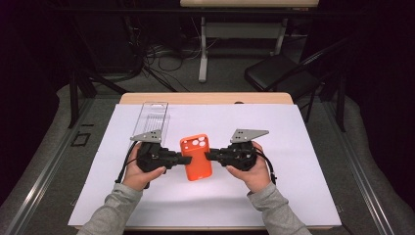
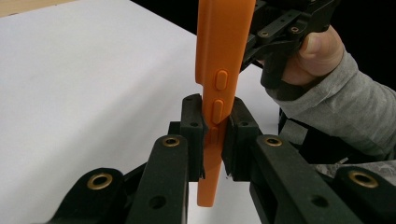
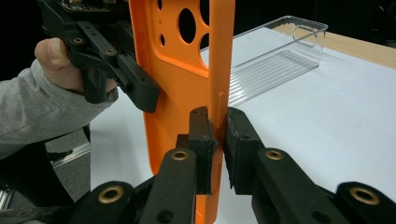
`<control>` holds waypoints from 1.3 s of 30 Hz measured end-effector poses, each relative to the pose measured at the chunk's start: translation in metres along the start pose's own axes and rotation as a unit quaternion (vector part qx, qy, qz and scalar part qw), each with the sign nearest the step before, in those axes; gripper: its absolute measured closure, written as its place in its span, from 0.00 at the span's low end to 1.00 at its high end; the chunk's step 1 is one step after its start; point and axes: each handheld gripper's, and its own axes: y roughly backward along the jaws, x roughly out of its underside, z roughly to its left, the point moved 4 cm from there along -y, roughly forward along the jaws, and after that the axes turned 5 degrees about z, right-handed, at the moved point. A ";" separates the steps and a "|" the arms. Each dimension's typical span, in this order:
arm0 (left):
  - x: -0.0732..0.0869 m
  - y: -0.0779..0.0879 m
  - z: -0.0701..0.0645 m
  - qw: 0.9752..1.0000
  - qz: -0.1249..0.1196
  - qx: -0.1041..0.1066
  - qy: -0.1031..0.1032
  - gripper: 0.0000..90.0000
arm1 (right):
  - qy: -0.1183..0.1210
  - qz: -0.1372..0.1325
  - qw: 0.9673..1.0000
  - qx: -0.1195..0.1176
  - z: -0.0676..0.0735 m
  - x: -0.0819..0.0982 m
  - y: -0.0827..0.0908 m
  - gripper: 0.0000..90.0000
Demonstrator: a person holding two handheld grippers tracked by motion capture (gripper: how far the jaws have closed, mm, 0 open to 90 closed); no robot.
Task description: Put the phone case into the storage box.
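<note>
While both grippers clamp the orange phone case (image 1: 196,157) by its long edges above the white sheet (image 1: 293,147), left gripper (image 1: 187,159) and right gripper (image 1: 208,156) opposed, keep your pressure even; lower it level; release one side first.

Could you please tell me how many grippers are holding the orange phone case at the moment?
2. The left gripper clamps the orange phone case on its left edge, and the right gripper clamps its right edge, above the white sheet.
</note>
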 end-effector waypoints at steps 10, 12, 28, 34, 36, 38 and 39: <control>0.000 -0.001 0.000 1.000 0.001 0.001 0.003 0.89 | 0.002 0.000 1.000 0.001 -0.001 0.001 0.000 0.92; 0.000 -0.001 0.001 1.000 0.001 0.001 0.002 0.89 | 0.002 0.000 1.000 0.001 -0.001 0.001 0.000 0.92; 0.000 -0.001 0.002 1.000 -0.003 0.000 0.007 0.88 | -0.005 -0.005 1.000 0.000 -0.002 0.002 0.000 0.92; 0.000 -0.001 0.002 1.000 -0.005 -0.001 0.008 0.88 | -0.006 -0.006 1.000 0.001 -0.002 0.002 0.000 0.92; 0.000 -0.001 0.002 1.000 -0.008 0.000 0.007 0.87 | -0.006 -0.006 1.000 0.003 -0.002 0.002 0.000 0.92; -0.001 0.001 0.002 1.000 -0.011 0.002 0.007 0.86 | -0.006 -0.005 1.000 0.005 -0.002 0.002 0.000 0.92; -0.001 0.001 0.002 1.000 -0.011 0.002 0.008 0.85 | -0.006 -0.005 1.000 0.005 -0.002 0.002 0.000 0.92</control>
